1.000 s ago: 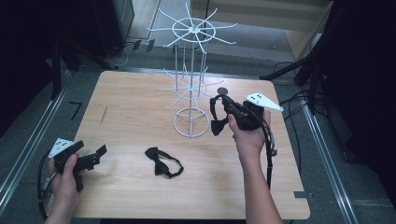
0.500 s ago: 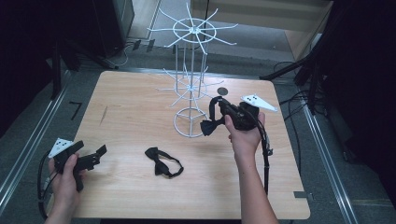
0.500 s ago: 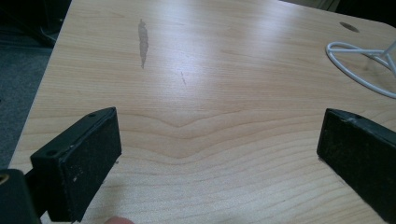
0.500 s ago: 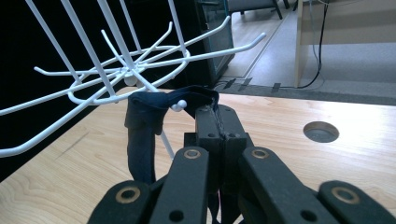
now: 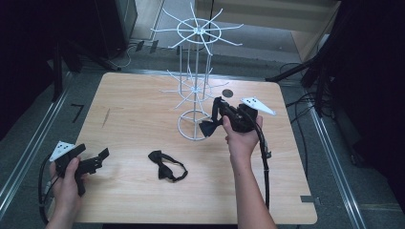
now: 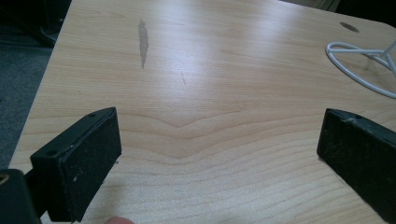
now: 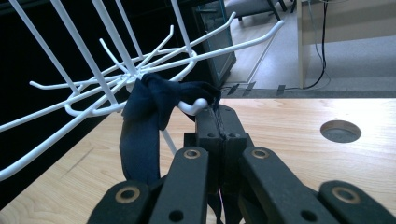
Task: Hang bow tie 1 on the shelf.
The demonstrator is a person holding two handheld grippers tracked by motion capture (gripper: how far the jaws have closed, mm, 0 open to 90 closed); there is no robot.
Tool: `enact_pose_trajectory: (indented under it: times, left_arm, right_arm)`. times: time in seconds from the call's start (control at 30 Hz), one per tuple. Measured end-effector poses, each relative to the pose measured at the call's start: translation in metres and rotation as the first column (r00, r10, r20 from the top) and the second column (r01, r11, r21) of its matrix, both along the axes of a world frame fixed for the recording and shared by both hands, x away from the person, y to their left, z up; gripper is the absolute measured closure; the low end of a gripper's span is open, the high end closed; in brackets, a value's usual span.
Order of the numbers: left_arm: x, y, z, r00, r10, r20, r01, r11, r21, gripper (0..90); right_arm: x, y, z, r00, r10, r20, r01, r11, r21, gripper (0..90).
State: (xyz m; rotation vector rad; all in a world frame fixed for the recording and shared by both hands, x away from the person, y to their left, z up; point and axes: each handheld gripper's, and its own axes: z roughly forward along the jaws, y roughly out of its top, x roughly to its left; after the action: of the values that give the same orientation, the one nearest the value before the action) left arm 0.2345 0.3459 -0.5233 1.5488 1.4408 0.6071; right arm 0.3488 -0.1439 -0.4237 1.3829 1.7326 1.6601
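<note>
A white wire rack (image 5: 196, 34) stands mid-table with hook arms on two tiers. My right gripper (image 5: 218, 106) is shut on the strap of a dark bow tie (image 5: 208, 128), which dangles beside the rack's base ring (image 5: 184, 130). In the right gripper view the strap (image 7: 148, 122) is draped over the tip of a lower hook (image 7: 193, 105), right at the closed jaws (image 7: 217, 122). A second black bow tie (image 5: 164, 165) lies flat on the table. My left gripper (image 5: 99, 156) rests open at the front left, nothing between its pads (image 6: 83, 161).
The wooden table (image 5: 129, 105) has a round cable hole (image 5: 227, 92) at the back right. The rack's base ring (image 6: 355, 65) lies ahead and to the right of the left gripper. Cables and dark stands (image 5: 305, 71) surround the table on the floor.
My right gripper has carried the bow tie left, in to the rack's lower hooks. The left gripper and the bow tie on the table have not moved.
</note>
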Motion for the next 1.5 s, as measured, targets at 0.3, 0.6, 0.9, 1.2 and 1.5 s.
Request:
enact_pose_trajectory:
  times: [0.3, 0.6, 0.9, 1.2, 1.5]
  left_arm:
    - [0.0, 0.0, 0.0, 1.0, 0.0, 0.001, 0.0, 1.0, 0.001, 0.2]
    - [0.0, 0.0, 0.0, 1.0, 0.0, 0.001, 0.0, 1.0, 0.0, 0.2]
    - [0.0, 0.004, 0.0, 0.9999, 0.01, 0.004, -0.01, 0.9999, -0.012, 0.1]
    - [0.0, 0.003, 0.0, 1.0, 0.004, 0.002, -0.004, 1.0, -0.004, 0.2]
    - [0.0, 0.003, 0.0, 1.0, 0.007, 0.002, -0.007, 1.0, -0.002, 0.2]
  right_arm:
    - [0.005, 0.014, -0.001, 1.0, -0.003, -0.004, 0.003, 1.0, 0.005, 90.0]
    - [0.008, 0.021, -0.003, 1.0, 0.005, -0.008, -0.005, 1.0, 0.014, 90.0]
    - [0.004, 0.016, -0.008, 0.9999, 0.014, 0.004, -0.014, 1.0, -0.005, 71.3]
    - [-0.009, 0.002, -0.009, 0.9994, -0.033, 0.013, 0.034, 0.997, -0.065, 54.2]
    - [-0.03, -0.011, -0.011, 0.9996, -0.017, 0.022, 0.019, 0.994, -0.109, 50.5]
